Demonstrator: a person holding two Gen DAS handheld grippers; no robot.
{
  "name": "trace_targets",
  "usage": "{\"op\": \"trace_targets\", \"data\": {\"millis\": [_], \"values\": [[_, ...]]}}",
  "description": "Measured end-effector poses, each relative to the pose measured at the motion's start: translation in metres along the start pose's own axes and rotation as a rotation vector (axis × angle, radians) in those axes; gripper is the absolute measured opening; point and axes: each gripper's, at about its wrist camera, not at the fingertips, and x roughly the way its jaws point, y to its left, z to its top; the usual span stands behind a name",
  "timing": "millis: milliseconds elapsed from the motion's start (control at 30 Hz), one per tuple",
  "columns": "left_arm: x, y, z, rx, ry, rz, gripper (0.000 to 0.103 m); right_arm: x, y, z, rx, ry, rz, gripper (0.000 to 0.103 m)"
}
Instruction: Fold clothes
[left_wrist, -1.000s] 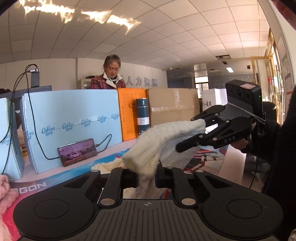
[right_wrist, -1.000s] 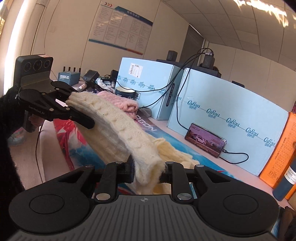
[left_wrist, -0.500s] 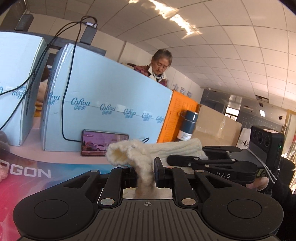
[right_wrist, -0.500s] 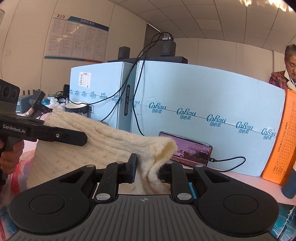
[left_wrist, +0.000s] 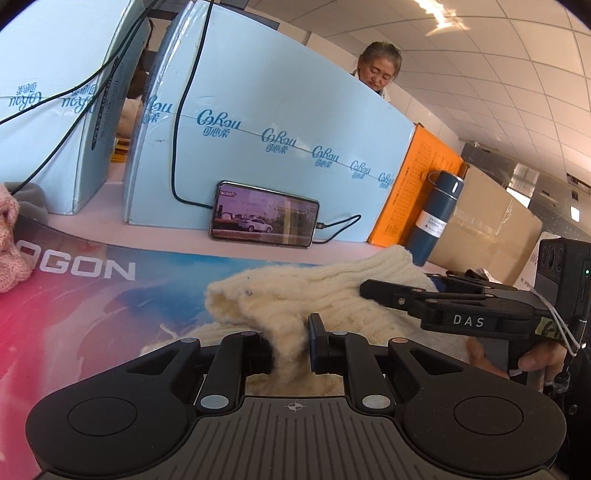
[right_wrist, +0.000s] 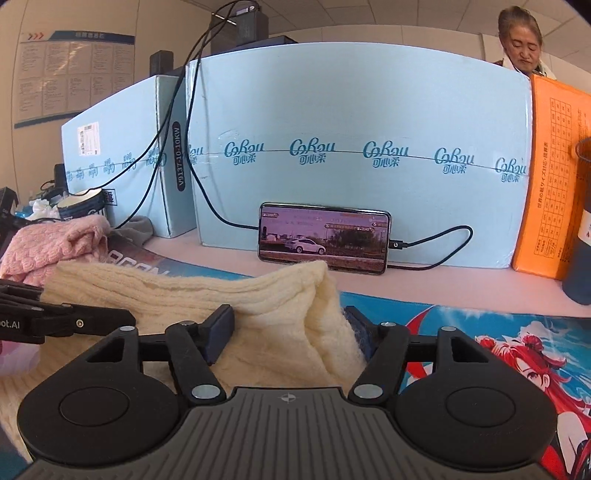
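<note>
Cream knit sweater (right_wrist: 229, 295) lay low on the printed worktop mat (left_wrist: 92, 295), centre of both views. Left tongs (left_wrist: 290, 345) were clenched on a bunched edge; right tongs (right_wrist: 288, 328) were spread wide, fabric slack between them. Chunky cable knit: soft, floppy, light, likely stretchy, not slippery. Best pinched at a hem or corner. Pink knit (right_wrist: 48, 243) sat at 9 o'clock.

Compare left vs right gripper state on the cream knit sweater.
Left gripper: jaws shut, pinching a fold of the cream knit sweater. Right gripper: jaws spread wide, sweater lying loose between them. Both sit low at the sweater's edge over the printed mat.
</note>
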Motion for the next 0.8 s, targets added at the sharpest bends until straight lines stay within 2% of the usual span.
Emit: {"op": "trace_targets", "data": {"millis": [33, 67, 167, 267, 333, 500, 600, 667, 700, 733, 800], "values": [[-0.001, 0.0, 0.0, -0.003, -0.007, 0.007, 0.014, -0.004, -0.006, 0.002, 0.049, -0.005, -0.004, 0.078], [-0.002, 0.001, 0.0, -0.007, -0.012, 0.012, 0.014, -0.01, -0.013, 0.004, 0.099, -0.021, -0.013, 0.081], [-0.004, 0.004, 0.001, -0.019, -0.03, 0.042, 0.011, -0.032, -0.028, 0.007, 0.215, -0.091, -0.011, 0.082], [-0.006, 0.007, 0.003, -0.032, -0.047, 0.074, 0.011, -0.053, -0.032, 0.008, 0.263, -0.174, 0.048, 0.085], [-0.008, 0.008, 0.004, -0.04, -0.058, 0.096, 0.011, -0.061, -0.031, 0.008, 0.272, -0.2, 0.129, 0.085], [-0.004, 0.011, 0.004, -0.061, -0.046, 0.084, 0.012, -0.058, -0.012, 0.007, 0.222, -0.124, 0.384, 0.085], [-0.005, 0.01, 0.004, -0.056, -0.05, 0.077, 0.013, -0.046, -0.004, 0.004, 0.216, -0.049, 0.352, 0.085], [-0.006, 0.011, 0.003, -0.063, -0.056, 0.096, 0.021, -0.033, -0.007, 0.0, 0.254, 0.02, 0.305, 0.085], [-0.006, 0.011, 0.003, -0.068, -0.061, 0.115, 0.039, -0.024, -0.01, -0.002, 0.286, 0.061, 0.274, 0.085], [-0.007, 0.011, 0.003, -0.072, -0.066, 0.135, 0.065, -0.017, -0.013, -0.005, 0.316, 0.098, 0.247, 0.086], [-0.014, 0.008, 0.003, -0.06, -0.109, 0.16, 0.09, -0.012, -0.017, -0.01, 0.337, 0.108, 0.231, 0.088]]}}
